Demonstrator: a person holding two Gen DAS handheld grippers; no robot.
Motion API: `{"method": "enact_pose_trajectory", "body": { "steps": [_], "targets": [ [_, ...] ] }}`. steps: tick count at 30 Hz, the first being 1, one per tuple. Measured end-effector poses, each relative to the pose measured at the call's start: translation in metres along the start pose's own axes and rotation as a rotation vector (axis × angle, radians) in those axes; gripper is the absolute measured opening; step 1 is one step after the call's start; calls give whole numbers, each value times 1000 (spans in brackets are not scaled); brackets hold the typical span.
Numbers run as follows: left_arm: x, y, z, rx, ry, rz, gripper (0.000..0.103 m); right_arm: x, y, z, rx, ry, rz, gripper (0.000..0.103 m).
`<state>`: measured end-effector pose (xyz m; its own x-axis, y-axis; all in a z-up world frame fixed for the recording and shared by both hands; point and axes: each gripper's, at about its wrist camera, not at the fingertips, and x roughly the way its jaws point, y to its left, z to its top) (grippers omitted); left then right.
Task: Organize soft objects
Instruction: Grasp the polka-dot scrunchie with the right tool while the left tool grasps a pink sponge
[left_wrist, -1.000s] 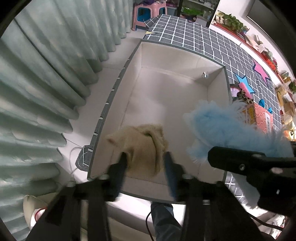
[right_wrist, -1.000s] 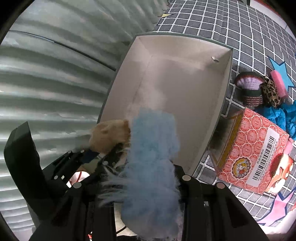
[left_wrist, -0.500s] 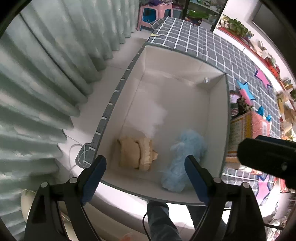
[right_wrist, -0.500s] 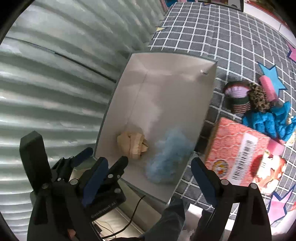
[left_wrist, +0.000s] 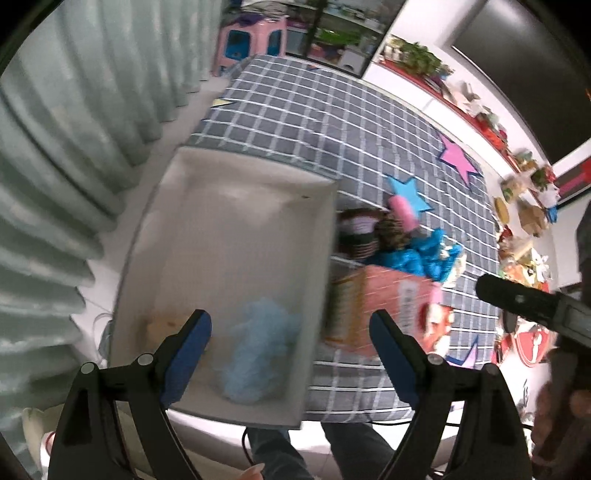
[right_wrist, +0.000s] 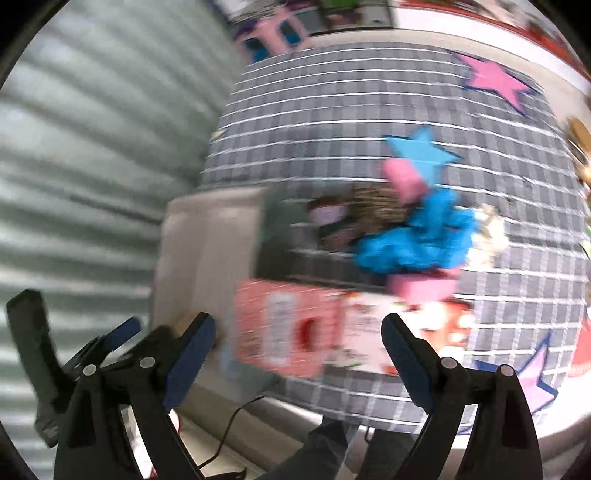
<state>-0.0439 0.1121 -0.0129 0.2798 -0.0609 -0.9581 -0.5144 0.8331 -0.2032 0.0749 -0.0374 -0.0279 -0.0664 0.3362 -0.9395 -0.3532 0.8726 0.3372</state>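
A white storage box (left_wrist: 236, 225) stands at the left of a grey checked mat. Inside it lie a light blue fluffy item (left_wrist: 262, 354) and a tan soft item (left_wrist: 162, 325), partly hidden by my left finger. My left gripper (left_wrist: 290, 354) is open and empty, held above the box's near end. My right gripper (right_wrist: 295, 354) is open and empty, above the mat's front; its view is blurred. A pile of soft things lies right of the box: a bright blue fluffy item (right_wrist: 417, 240), a pink roll (right_wrist: 402, 181), a leopard-print item (left_wrist: 391, 229) and a striped item (left_wrist: 356, 236).
A red printed carton (left_wrist: 384, 306) lies on the mat (left_wrist: 332, 122) beside the box, also in the right wrist view (right_wrist: 291, 328). Pale curtains (left_wrist: 74, 147) hang at the left. A pink stool (left_wrist: 251, 40) stands at the back. Cluttered shelves run along the right wall.
Both grippers opened and dropped the tan and light blue items into the box, then rose. Since half a second ago both views have swung right toward the pile on the mat.
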Motion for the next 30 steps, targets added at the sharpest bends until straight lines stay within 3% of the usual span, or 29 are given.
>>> {"method": "enact_pose_trajectory", "body": {
  "steps": [7,16,23,30],
  "targets": [
    [17,-46,19,29,71,-34,90,8,-108,8,219,13,-85,92],
    [55,-113,64,50,141,24,90,29,-196,29,370,31,-191,92],
    [103,-152,99,49,211,57,90,66,-238,56,411,63,-183,92],
    [169,-178,128,28,296,116,90,111,-237,77,297,146,-206,92]
  ]
}}
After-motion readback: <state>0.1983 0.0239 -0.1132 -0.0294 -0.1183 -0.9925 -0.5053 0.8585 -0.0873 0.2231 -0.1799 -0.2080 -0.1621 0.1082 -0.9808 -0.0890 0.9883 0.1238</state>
